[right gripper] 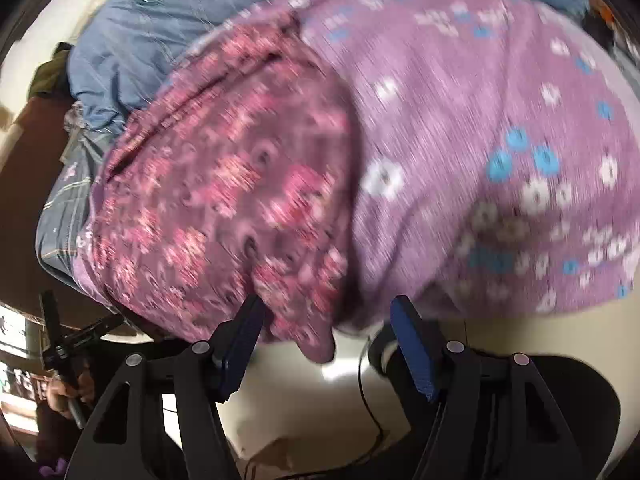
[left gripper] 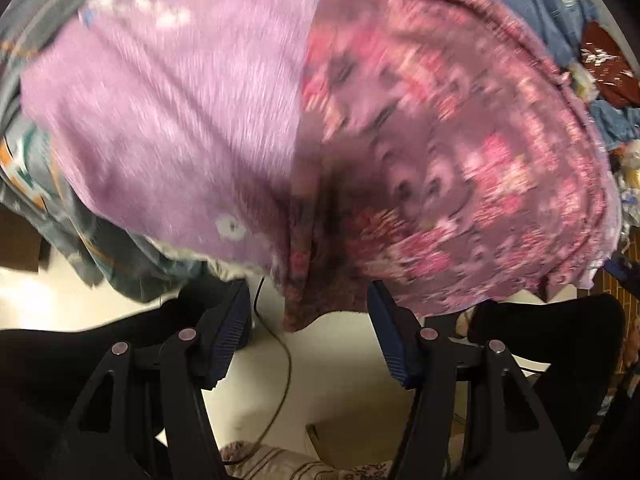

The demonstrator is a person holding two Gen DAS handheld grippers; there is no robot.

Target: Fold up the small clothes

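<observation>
Pale glossy floor (left gripper: 344, 384) fills the low part of both wrist views, with a thin dark cable (left gripper: 280, 360) snaking across it. Above that floor sits a bed edge covered in blue-grey bedding (right gripper: 160, 20); a grey patterned sheet (left gripper: 80, 240) hangs off the bed's side in the left view.

Purple garment (left gripper: 160, 120) lies on the bedding, draped over the bed edge toward the floor. Two zones: plain lilac knit with white and blue flowers (right gripper: 500, 160), and a darker pink floral panel (right gripper: 220, 200) next to it. Both frames are motion-blurred, so seam detail is unclear; looks like one piece of clothing, possibly two overlapped.

Left gripper (left gripper: 308, 332): fingers spread wide, nothing between them, tips just below the garment's hanging hem. A fold of the pink panel drops down between the two fingers but isn't pinched.

Right gripper (right gripper: 326, 348): also spread apart, empty. Its left fingertip (right gripper: 250, 312) sits at the pink panel's lower edge, contact uncertain; a lobe of cloth hangs between the fingers.

Dark red cloth with white print (left gripper: 604, 60) lies on the bedding, well beyond the garment
</observation>
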